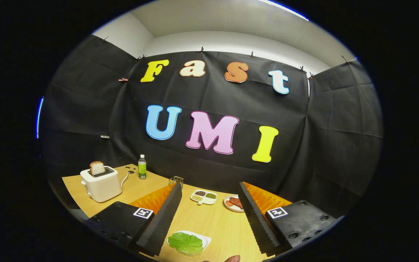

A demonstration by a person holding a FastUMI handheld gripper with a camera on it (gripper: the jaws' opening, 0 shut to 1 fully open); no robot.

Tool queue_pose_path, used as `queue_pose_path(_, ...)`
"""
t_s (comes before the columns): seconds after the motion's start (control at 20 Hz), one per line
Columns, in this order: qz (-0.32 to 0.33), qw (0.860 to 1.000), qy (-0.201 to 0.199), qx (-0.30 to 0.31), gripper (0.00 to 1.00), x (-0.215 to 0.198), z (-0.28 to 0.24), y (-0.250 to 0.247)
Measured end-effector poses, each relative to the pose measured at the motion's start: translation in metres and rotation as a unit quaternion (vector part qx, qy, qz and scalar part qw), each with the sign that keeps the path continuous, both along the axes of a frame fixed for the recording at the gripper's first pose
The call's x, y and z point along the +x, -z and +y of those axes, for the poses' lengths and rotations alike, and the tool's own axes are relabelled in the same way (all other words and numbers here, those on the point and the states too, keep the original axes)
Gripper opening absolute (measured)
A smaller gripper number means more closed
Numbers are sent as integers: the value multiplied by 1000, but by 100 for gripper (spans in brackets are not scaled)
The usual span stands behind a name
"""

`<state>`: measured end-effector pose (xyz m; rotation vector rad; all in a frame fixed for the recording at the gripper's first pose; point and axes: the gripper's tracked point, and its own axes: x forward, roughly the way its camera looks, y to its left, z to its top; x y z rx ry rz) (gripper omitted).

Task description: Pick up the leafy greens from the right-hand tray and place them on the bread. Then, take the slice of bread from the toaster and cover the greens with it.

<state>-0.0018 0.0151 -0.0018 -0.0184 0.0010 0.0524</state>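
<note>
My gripper (208,214) is open, its two fingers spread wide above the wooden table (213,222), with nothing between them. A green leaf (186,243) lies on a white tray (205,239) low between the fingers, close to the left finger. Far off beyond the left finger stands a white toaster (101,183) with a slice of bread (96,167) sticking up from its slot.
A green-labelled bottle (142,167) stands behind the toaster. Beyond the fingers sit a small wire basket (176,180), a divided white dish (203,197) of seeds and a plate of red slices (233,203). A fingertip (232,258) shows at the near edge.
</note>
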Motion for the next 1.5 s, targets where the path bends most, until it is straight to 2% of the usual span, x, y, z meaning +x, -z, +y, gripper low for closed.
queue_pose_path(0.1, 21, 1000, -24, 3, 97, 4, 9, 9)
queue_pose_path(0.25, 97, 992, -83, 20, 97, 8, 30, 51)
queue_pose_path(0.4, 196, 969, -151, 19, 98, 9, 47, 111)
queue_pose_path(0.55, 270, 940, -205, -31, 98, 5, 54, 176)
queue_pose_path(0.75, 339, 912, -226, -53, 95, 12, 61, 252)
queue_pose_path(0.85, 369, 901, -222, -48, 88, 22, 58, 285)
queue_pose_path(1.0, 416, 882, -221, -24, 83, 31, 67, 329)
queue_pose_path(1.1, 440, 869, -225, -15, 79, 33, 72, 348)
queue_pose_path(1.25, 464, 853, -236, -23, 68, 31, 79, 367)
queue_pose_path(1.35, 482, 843, -238, -37, 68, 29, 80, 381)
queue_pose_path(1.4, 475, 846, -238, -44, 68, 33, 78, 380)
queue_pose_path(1.5, 473, 847, -234, -56, 58, 32, 70, 379)
